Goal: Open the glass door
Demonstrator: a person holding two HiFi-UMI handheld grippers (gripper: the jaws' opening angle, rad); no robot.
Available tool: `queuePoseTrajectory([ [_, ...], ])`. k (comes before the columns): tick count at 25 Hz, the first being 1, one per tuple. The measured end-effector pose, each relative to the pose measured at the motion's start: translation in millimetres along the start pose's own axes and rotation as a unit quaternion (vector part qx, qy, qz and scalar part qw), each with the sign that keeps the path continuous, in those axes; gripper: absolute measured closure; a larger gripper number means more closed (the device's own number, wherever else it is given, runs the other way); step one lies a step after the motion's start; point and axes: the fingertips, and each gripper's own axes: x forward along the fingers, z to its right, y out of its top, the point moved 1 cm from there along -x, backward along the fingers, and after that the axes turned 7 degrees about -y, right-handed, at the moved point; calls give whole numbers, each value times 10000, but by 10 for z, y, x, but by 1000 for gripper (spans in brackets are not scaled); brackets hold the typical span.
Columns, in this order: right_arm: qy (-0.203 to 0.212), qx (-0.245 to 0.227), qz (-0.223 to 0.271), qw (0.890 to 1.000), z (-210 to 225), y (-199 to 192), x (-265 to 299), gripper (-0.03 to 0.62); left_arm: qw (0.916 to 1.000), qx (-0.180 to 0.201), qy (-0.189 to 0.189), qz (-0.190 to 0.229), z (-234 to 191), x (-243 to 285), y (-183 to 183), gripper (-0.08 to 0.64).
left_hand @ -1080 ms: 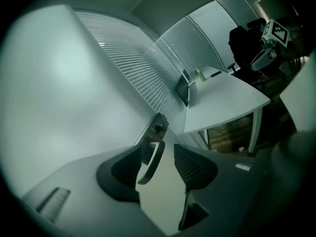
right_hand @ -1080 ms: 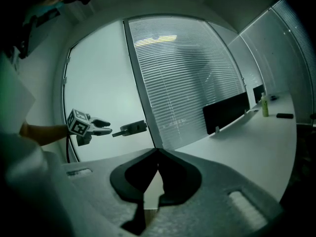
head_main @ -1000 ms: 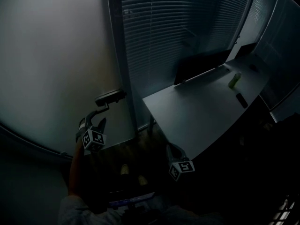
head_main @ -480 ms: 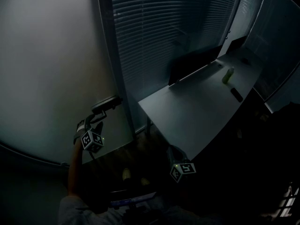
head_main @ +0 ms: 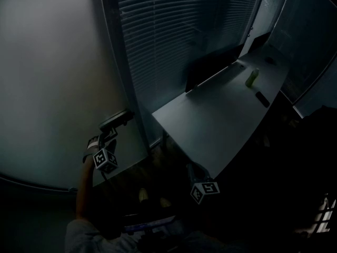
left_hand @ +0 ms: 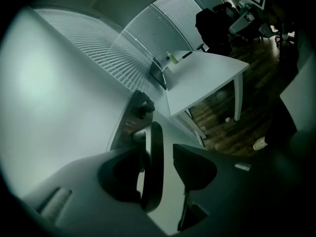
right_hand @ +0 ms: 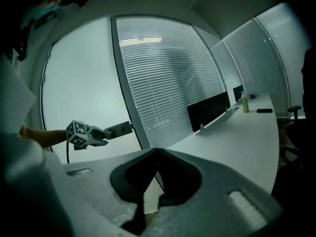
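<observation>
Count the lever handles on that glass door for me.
1: the lever handle sits between the left gripper's open jaws, which have just been closing. A handle on the glass door's far side may be hidden.

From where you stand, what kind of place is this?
Most likely an office: a frosted glass door with a lever handle, slatted blinds, and a long white desk.

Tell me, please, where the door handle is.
The handle shows left of centre in the head view, between the left tongs, which have just been closing.
</observation>
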Motion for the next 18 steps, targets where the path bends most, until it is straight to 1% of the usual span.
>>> queuePoseTrajectory([
  [2,-18,2,-14,10000,-40,45,-11,591,10000,-2,-48,24,-12,-30,44,370],
  [4,-35,5,-31,10000,-74,69,0,592,9998,86,157,64,-86,-24,71,398],
  [6,-45,7,-39,10000,-96,48,38,591,9996,100,237,94,-112,-2,74,428],
  [8,-55,-2,-45,10000,-115,31,58,591,9996,108,222,96,-95,15,51,430],
  [12,-58,-22,-12,10000,-172,31,113,591,9993,335,179,37,-50,57,29,477],
  [15,-67,-33,-1,10000,-228,50,151,591,9993,328,182,79,-38,98,14,489],
  [18,-55,-54,21,10000,-323,64,170,591,9995,243,91,177,-33,83,13,495],
])
